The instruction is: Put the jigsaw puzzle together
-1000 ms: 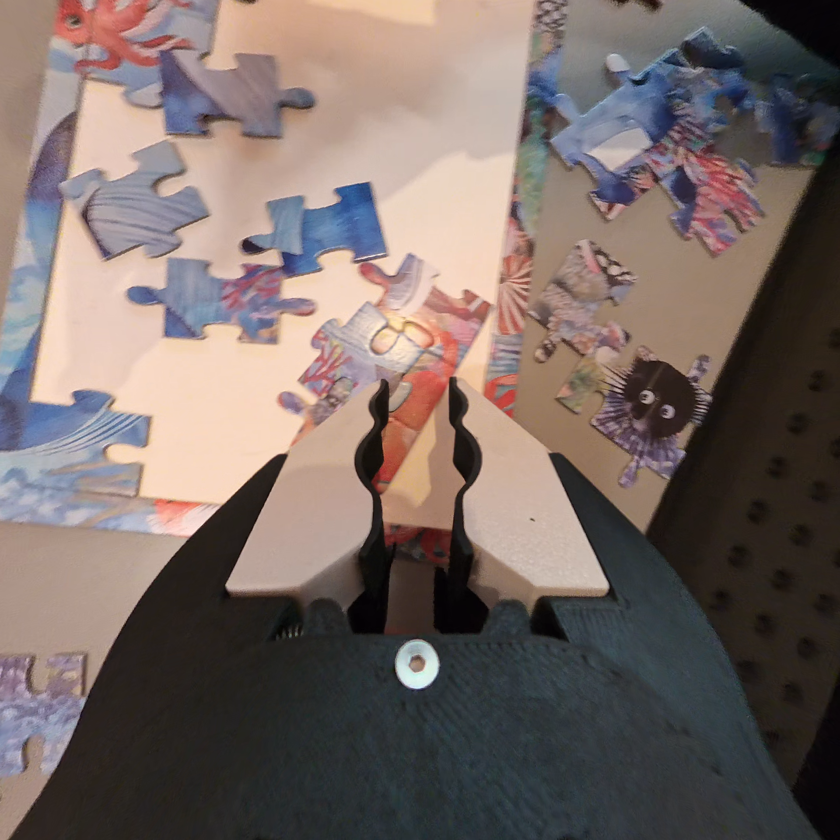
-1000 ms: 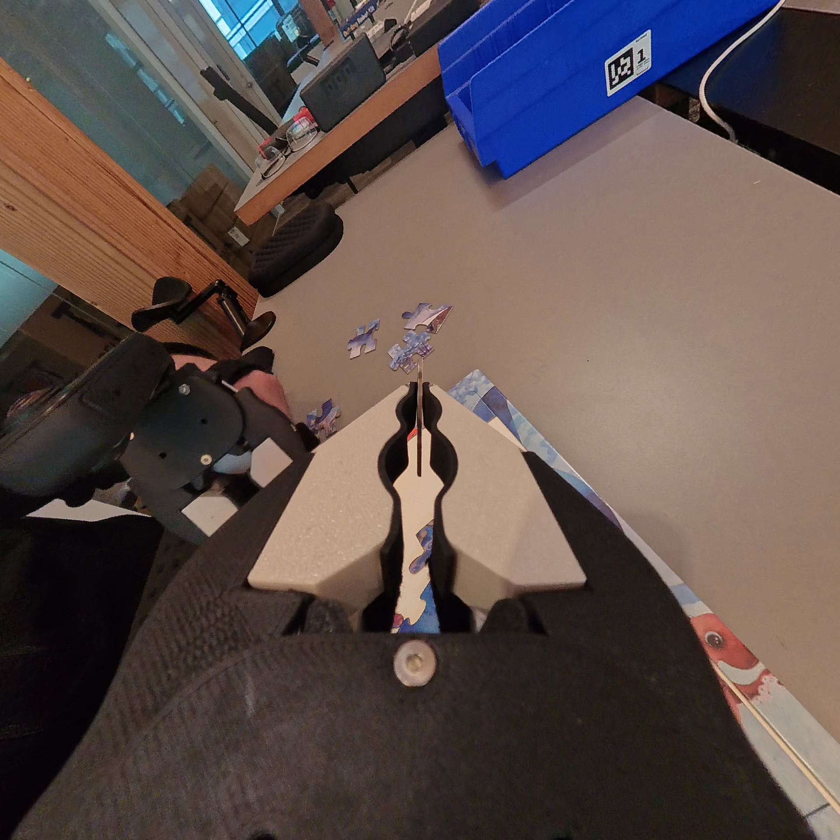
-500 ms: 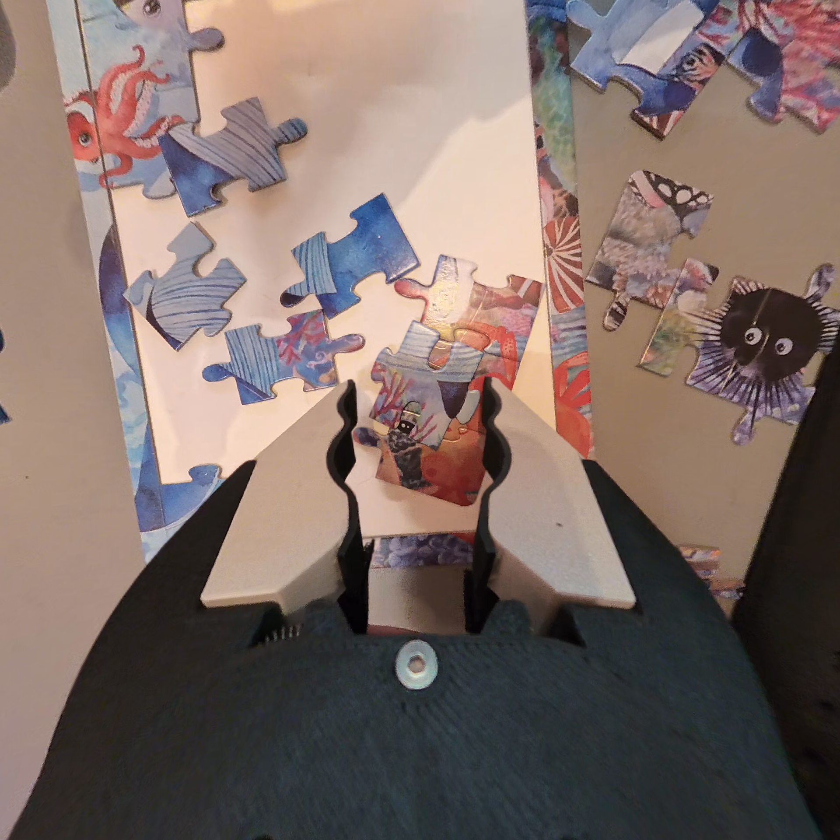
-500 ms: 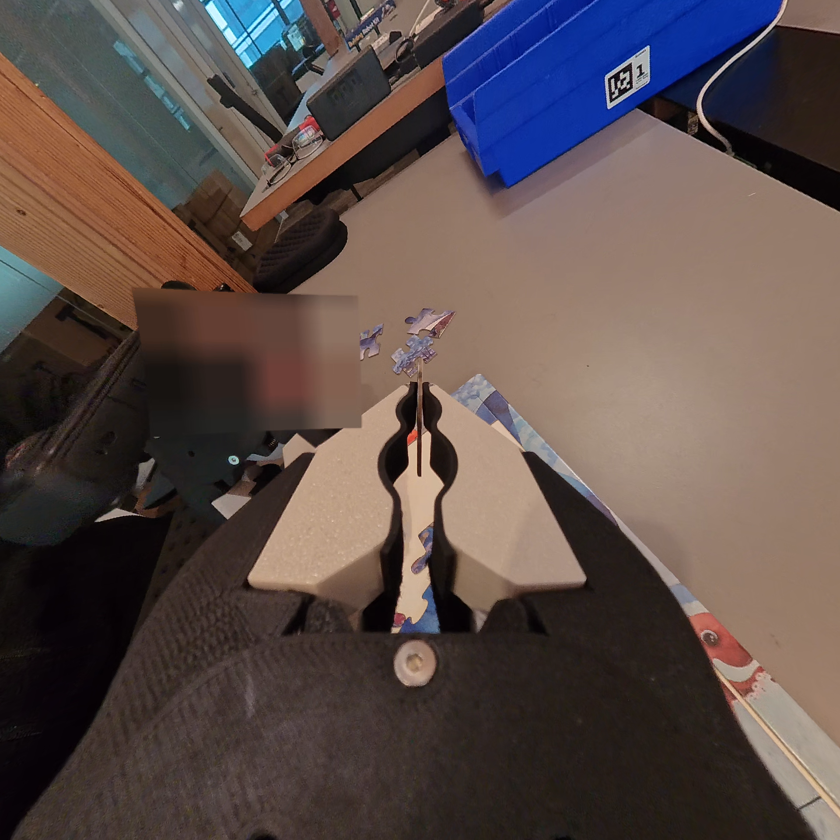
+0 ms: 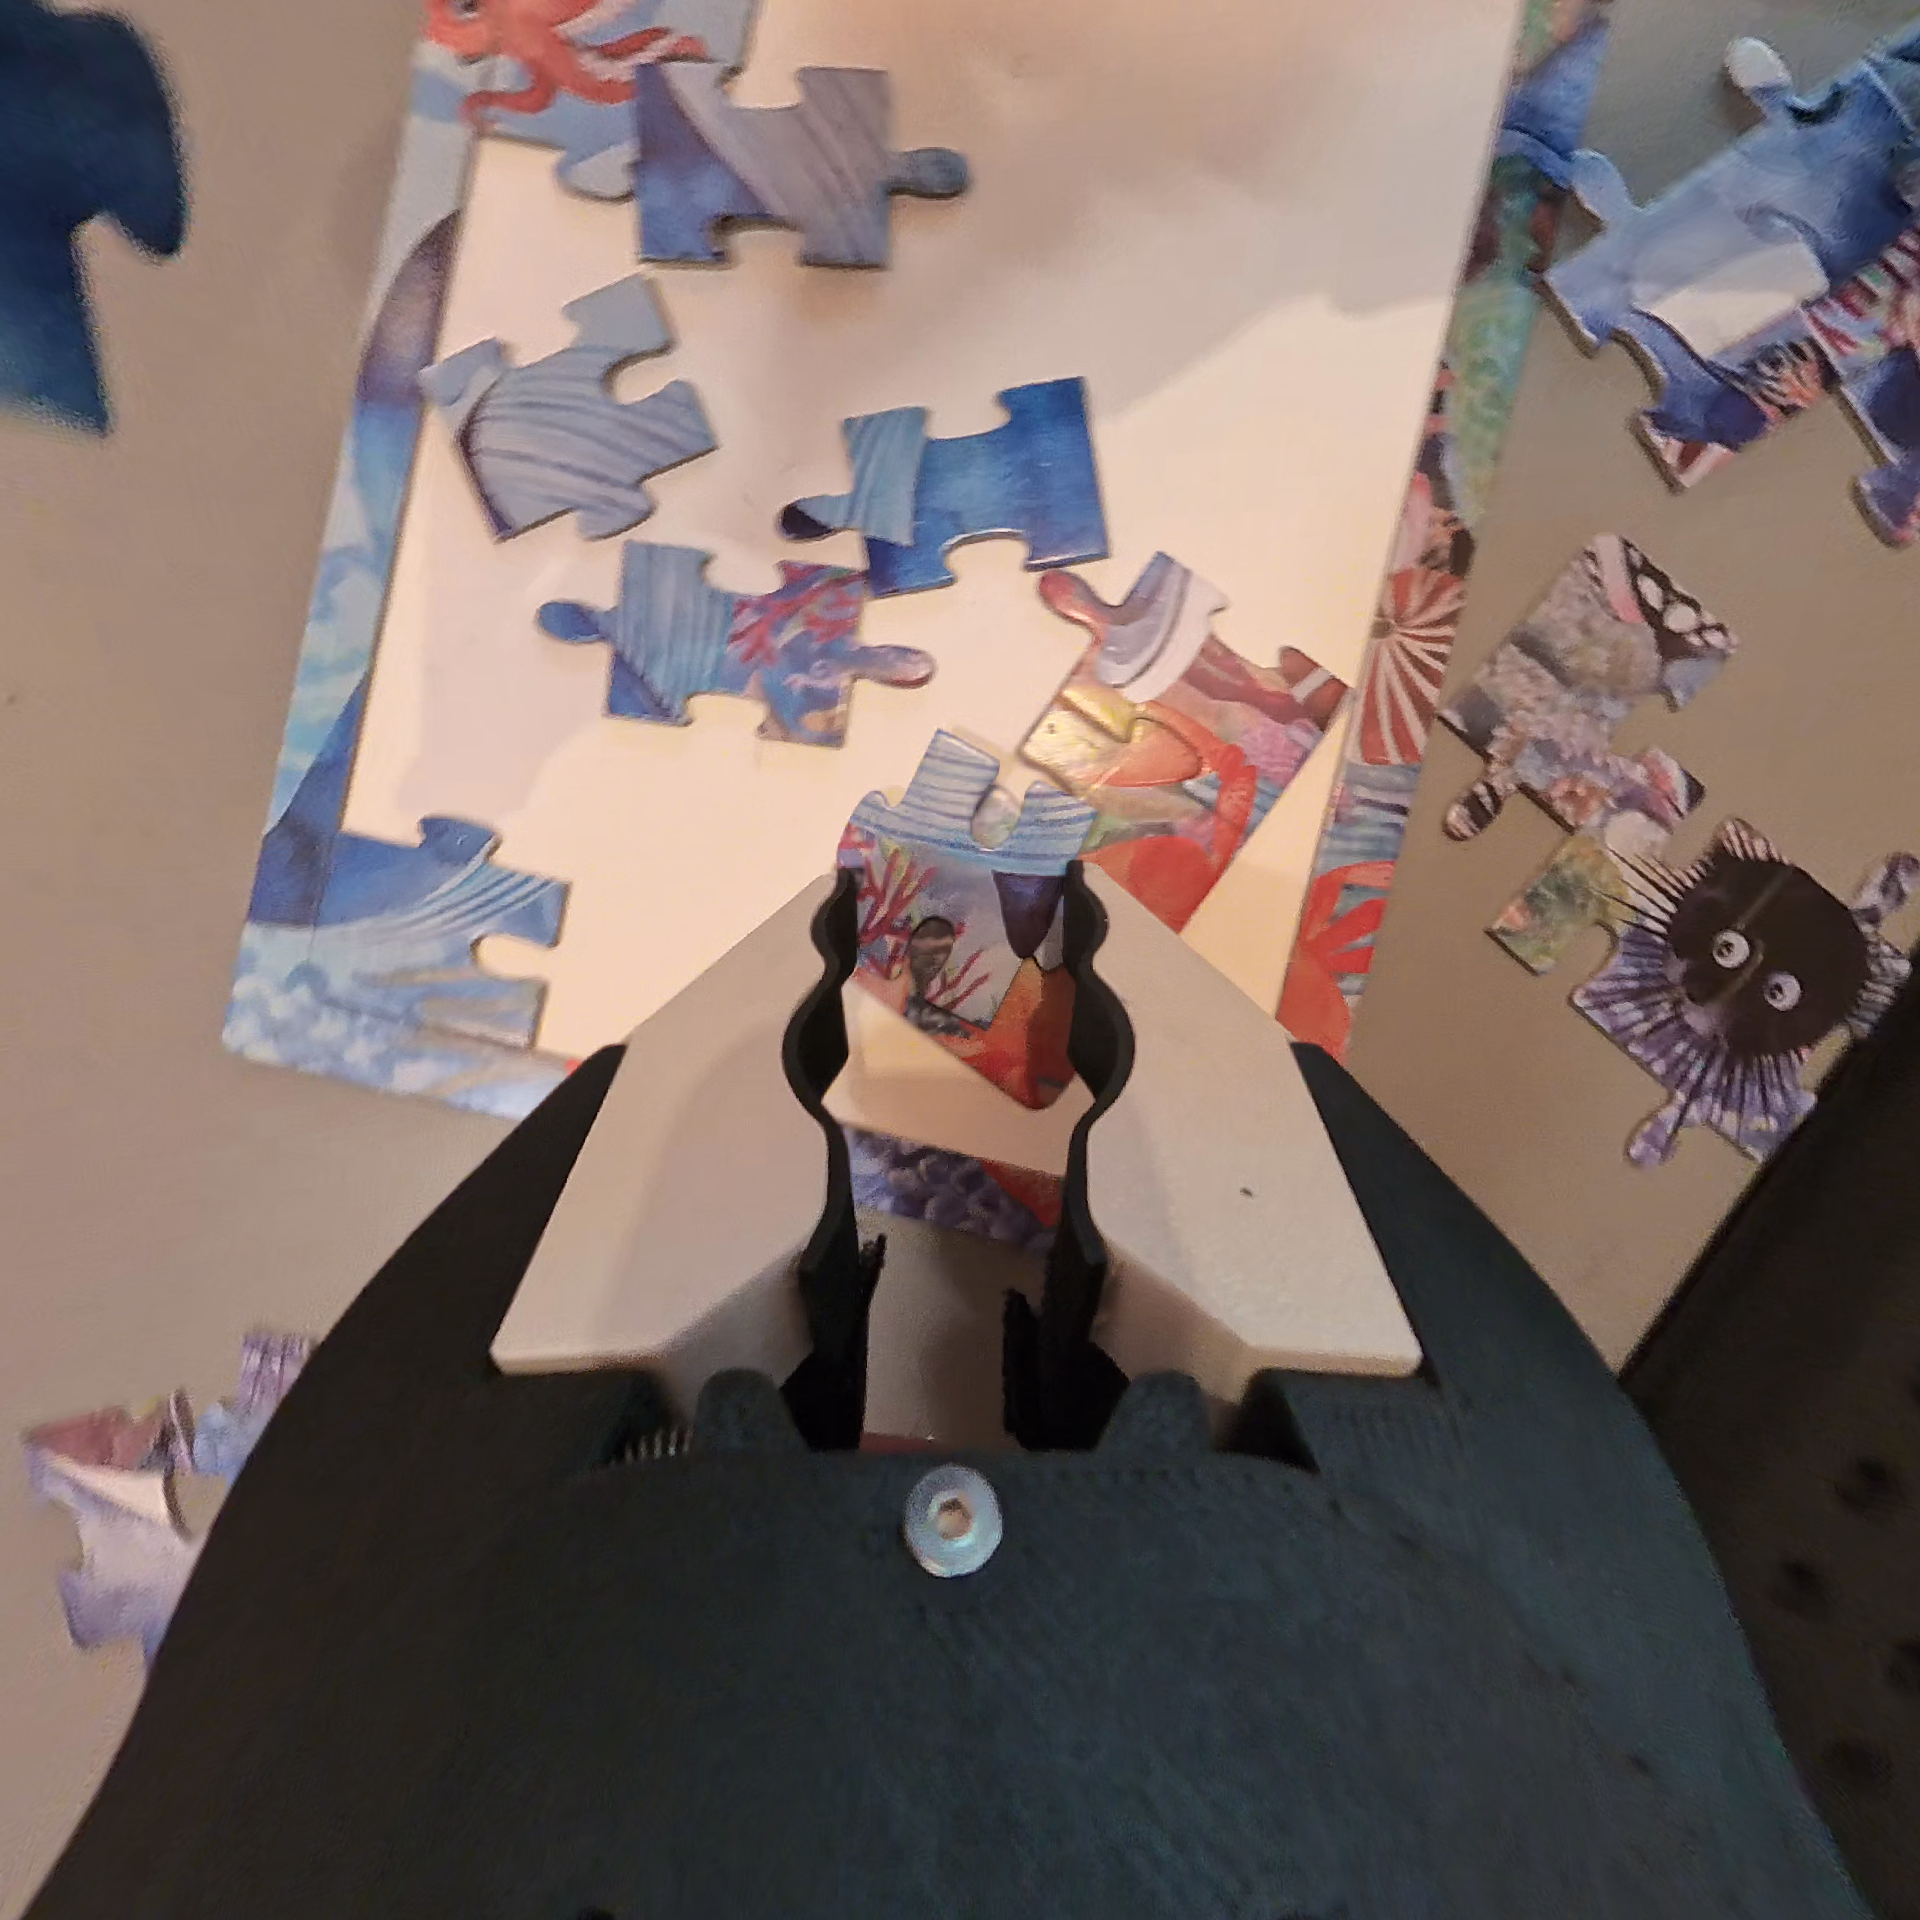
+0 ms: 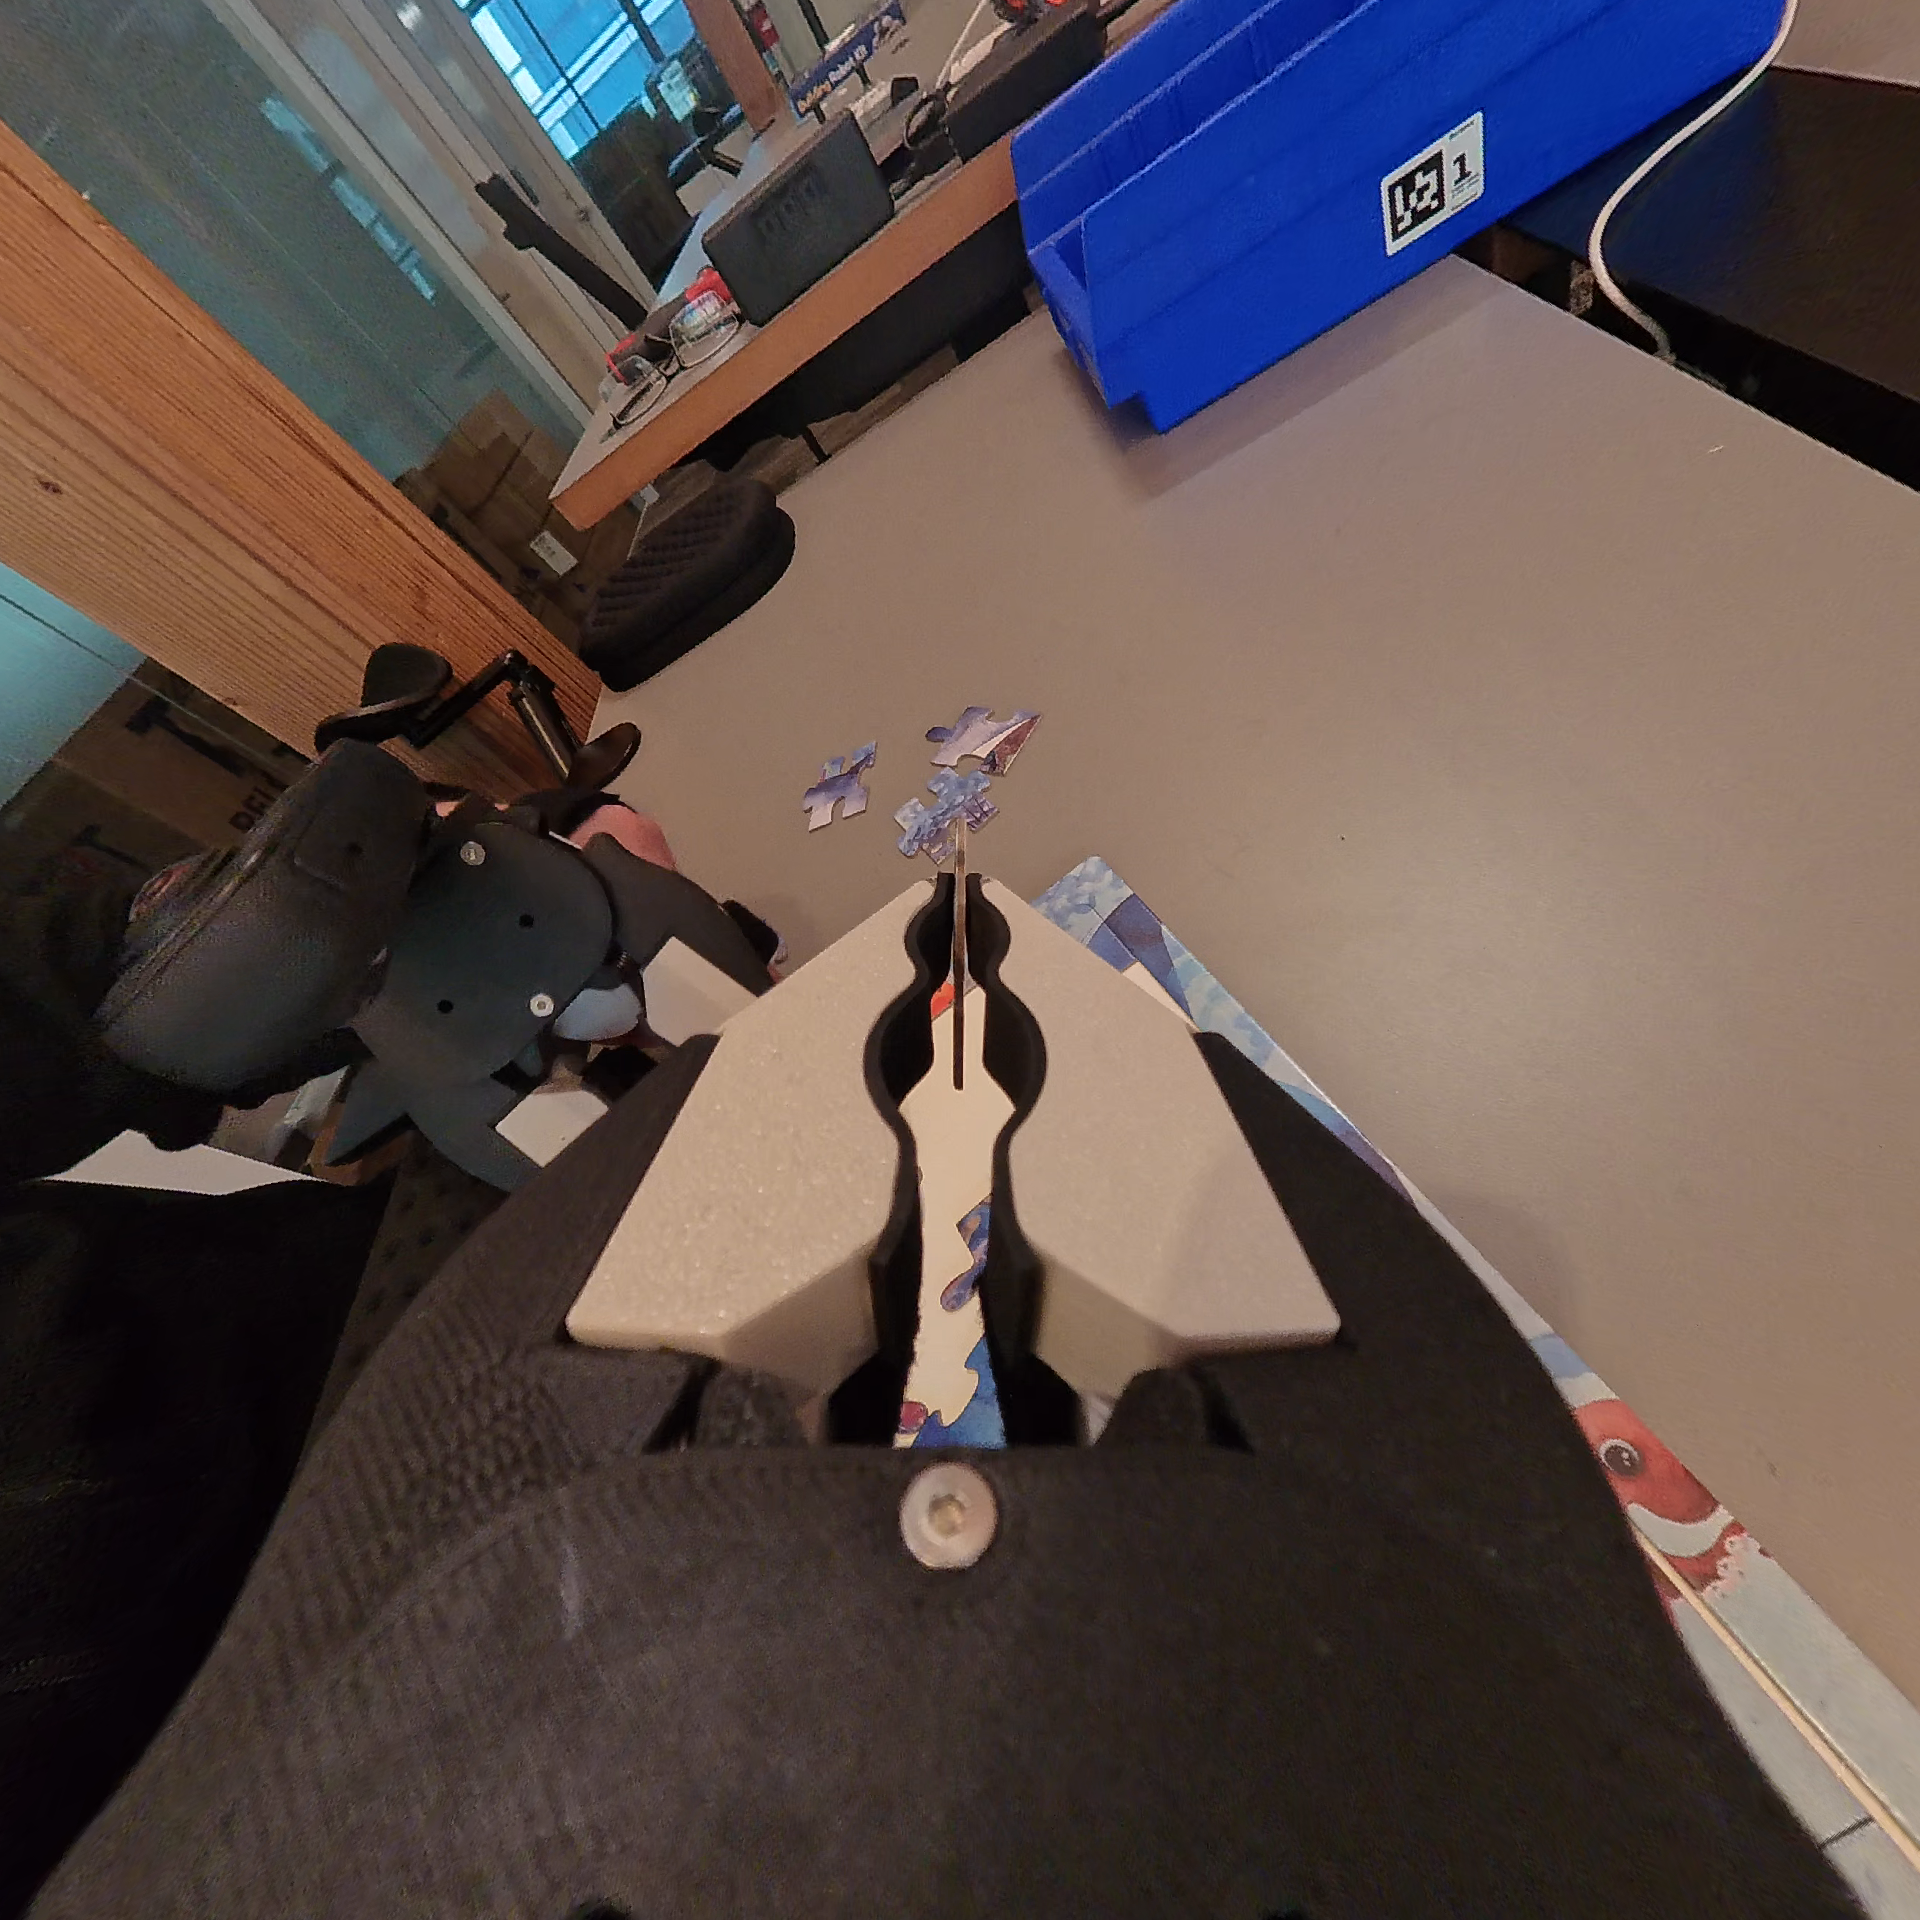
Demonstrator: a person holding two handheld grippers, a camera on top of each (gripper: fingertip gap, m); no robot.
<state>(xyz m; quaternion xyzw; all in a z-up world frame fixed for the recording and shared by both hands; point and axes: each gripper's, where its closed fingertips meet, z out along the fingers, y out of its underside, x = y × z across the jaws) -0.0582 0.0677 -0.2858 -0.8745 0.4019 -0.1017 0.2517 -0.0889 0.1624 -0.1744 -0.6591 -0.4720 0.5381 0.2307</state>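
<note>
The puzzle tray has a cream floor and a blue sea-picture border. Several loose pieces lie in it, among them a striped blue one, a plain blue one and an orange fish piece. My left gripper is open, its jaws either side of a blue-striped coral piece that lies partly on the orange one. My right gripper is shut on a thin puzzle piece seen edge-on, held above the tray's corner. The left gripper shows far left in the right wrist view.
On the table right of the tray lie a black sea-urchin piece, a grey piece and a blue joined cluster. A dark blue piece and a purple one lie to the left. A blue bin stands far back. My right fingertips sit around 15 cm from my left ones.
My left gripper has opened wider and now has the coral piece between its jaws. My right gripper stays shut on its piece and has barely moved.
</note>
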